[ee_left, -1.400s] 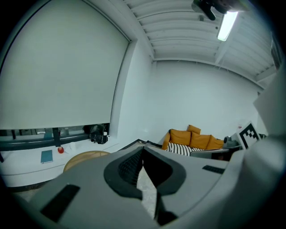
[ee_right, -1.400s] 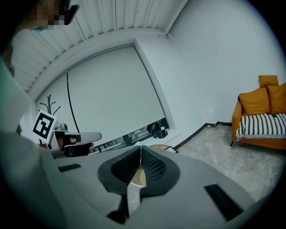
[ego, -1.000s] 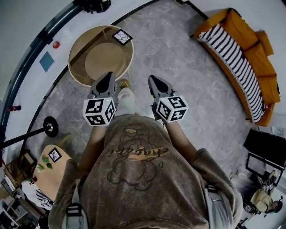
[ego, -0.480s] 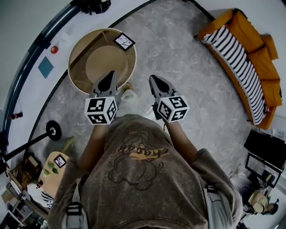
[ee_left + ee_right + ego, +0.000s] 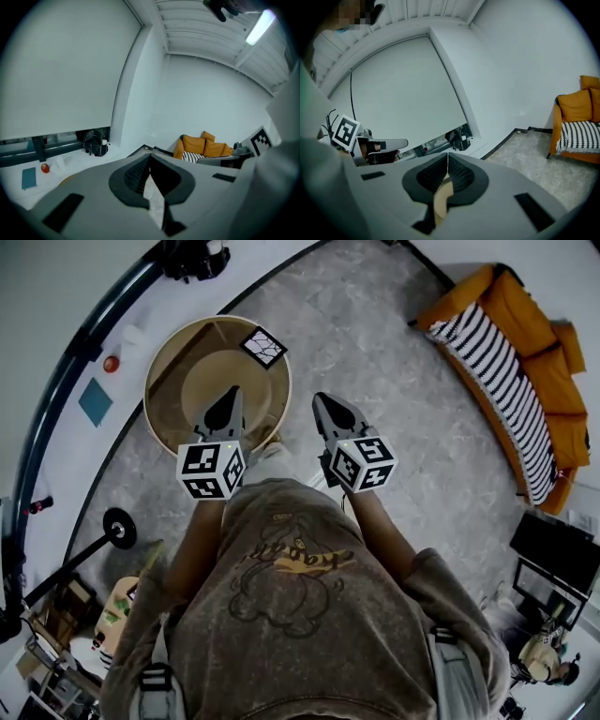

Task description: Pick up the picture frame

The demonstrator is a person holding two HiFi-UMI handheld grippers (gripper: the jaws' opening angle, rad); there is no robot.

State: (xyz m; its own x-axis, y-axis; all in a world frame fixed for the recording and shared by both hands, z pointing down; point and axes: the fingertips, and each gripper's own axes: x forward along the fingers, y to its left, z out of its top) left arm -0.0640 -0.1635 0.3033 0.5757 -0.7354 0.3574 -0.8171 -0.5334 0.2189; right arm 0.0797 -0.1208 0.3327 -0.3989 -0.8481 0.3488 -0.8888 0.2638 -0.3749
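The picture frame (image 5: 263,346), a small dark-edged square with a cracked white pattern, lies on the far right rim of a round wooden table (image 5: 165,424). In the head view my left gripper (image 5: 232,391) hovers over the table's near part, its tip well short of the frame. My right gripper (image 5: 318,400) hangs over the grey floor just right of the table. Both pairs of jaws are shut with nothing between them, as the left gripper (image 5: 150,156) and right gripper (image 5: 448,156) show in their own views. The frame is hidden in both gripper views.
An orange sofa (image 5: 530,362) with a striped blanket stands at the right. A black bag (image 5: 192,257), a red object (image 5: 111,363) and a blue book (image 5: 95,401) lie on the white ledge behind the table. A black stand base (image 5: 120,528) sits at the left.
The table and frame have slid down the head view towards me as I walk forward. Both grippers stay shut and side by side; the left one now overlaps the table top.
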